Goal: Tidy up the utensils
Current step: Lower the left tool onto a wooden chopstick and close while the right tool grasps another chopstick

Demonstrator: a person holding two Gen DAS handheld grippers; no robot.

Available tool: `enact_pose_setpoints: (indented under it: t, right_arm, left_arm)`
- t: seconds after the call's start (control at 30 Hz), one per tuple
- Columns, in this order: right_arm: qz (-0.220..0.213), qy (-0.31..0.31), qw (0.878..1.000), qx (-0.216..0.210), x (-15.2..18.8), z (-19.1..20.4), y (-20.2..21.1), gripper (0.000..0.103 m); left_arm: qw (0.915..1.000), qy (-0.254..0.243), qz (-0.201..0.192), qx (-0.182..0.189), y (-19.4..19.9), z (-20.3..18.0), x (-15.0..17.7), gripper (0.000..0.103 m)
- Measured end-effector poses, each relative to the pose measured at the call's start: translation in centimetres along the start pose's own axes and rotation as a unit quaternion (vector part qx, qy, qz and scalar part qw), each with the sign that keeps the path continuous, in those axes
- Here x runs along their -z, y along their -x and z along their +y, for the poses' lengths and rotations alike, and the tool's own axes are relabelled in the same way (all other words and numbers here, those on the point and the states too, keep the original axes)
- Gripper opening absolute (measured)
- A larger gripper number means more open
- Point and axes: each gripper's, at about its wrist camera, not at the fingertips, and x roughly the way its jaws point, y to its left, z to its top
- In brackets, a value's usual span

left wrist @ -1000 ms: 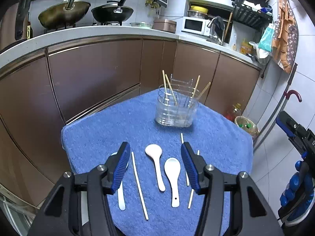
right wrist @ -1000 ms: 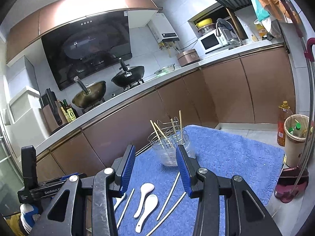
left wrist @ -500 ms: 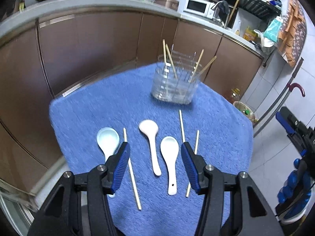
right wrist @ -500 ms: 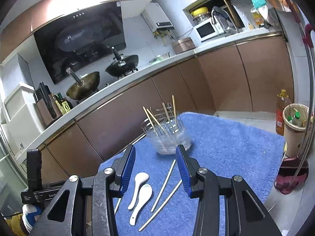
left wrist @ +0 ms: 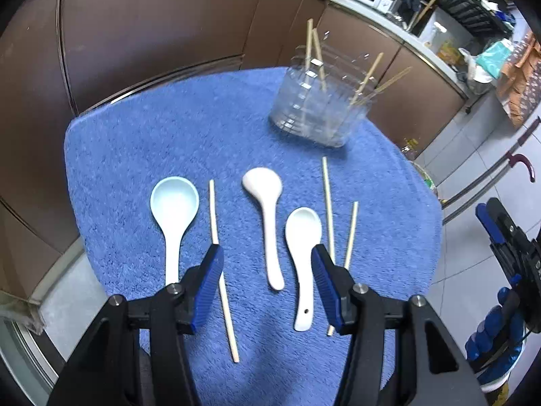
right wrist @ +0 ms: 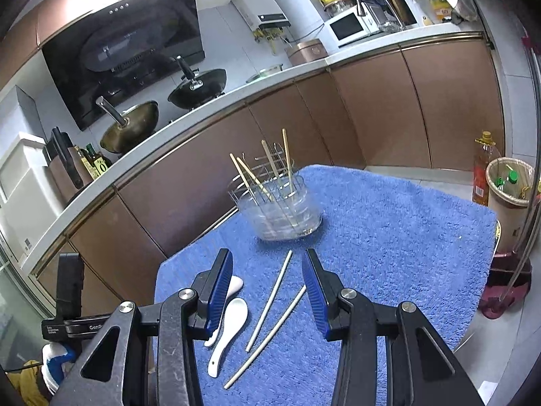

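Note:
Three white spoons lie on the blue towel (left wrist: 142, 135): a pale one (left wrist: 174, 203) at the left, one face down (left wrist: 267, 223) in the middle, one bowl-up (left wrist: 302, 237) to its right. Loose chopsticks rest among them: one (left wrist: 214, 216) left of the middle spoon, two more (left wrist: 327, 203) at the right. A clear holder (left wrist: 321, 108) at the far side has several chopsticks standing in it. My left gripper (left wrist: 267, 257) hovers open above the middle spoon's handle, holding nothing. My right gripper (right wrist: 267, 257) is open and empty above two chopsticks (right wrist: 272, 299), short of the holder (right wrist: 280, 209).
Brown cabinets (right wrist: 372, 108) wrap behind the towel, with woks (right wrist: 135, 128) and a microwave (right wrist: 348, 27) on the counter above. A waste bin (right wrist: 510, 182) and an oil bottle (right wrist: 481, 172) stand on the floor at the right. The towel ends close to both grippers.
Both grippers have come down toward the towel. The left one has tipped further downward, so the spoons look larger and nearer. Neither pair of jaws has changed its width.

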Motion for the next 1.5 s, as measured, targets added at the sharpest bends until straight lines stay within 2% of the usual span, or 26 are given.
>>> enact_pose_setpoints:
  t: [0.13, 0.4, 0.6, 0.83, 1.07, 1.17, 1.3, 1.5]
  right_arm:
    - [0.016, -0.001, 1.0, 0.002, 0.3, -0.3, -1.0, 0.04]
    - [0.058, -0.003, 0.998, 0.008, 1.4, -0.6, -3.0, 0.04]
    - [0.083, -0.001, 0.996, 0.008, 2.1, -0.6, -4.6, 0.04]
    - [0.113, 0.0, 0.994, 0.008, 2.9, -0.7, -6.1, 0.04]
    - [0.123, -0.006, 0.992, 0.011, 3.3, -1.4, -6.8, 0.04]
    - [0.132, -0.007, 0.991, 0.011, 3.5, -1.4, -7.2, 0.04]
    - [0.153, -0.016, 0.988, 0.008, 4.0, -1.6, -8.0, 0.04]
    - [0.189, -0.035, 0.981, 0.005, 4.5, -1.9, -9.8, 0.034]
  left_arm:
    - [0.9997, 0.018, 0.016, -0.008, -1.8, 1.1, -0.3, 0.051]
    - [0.9976, 0.035, 0.034, -0.049, -5.3, 2.7, -1.6, 0.05]
    - [0.9957, 0.04, 0.048, -0.069, -7.3, 3.6, -2.2, 0.046]
    - [0.9955, 0.036, 0.054, -0.068, -8.2, 3.4, -3.1, 0.032]
    - [0.9962, 0.031, 0.058, -0.057, -8.2, 2.7, -3.0, 0.031]
    - [0.9955, 0.028, 0.065, -0.062, -8.8, 2.7, -3.0, 0.027]
    - [0.9945, 0.038, 0.074, -0.064, -9.8, 3.1, -3.2, 0.022]
    - [0.994, 0.038, 0.083, -0.06, -10.3, 3.3, -4.2, 0.016]
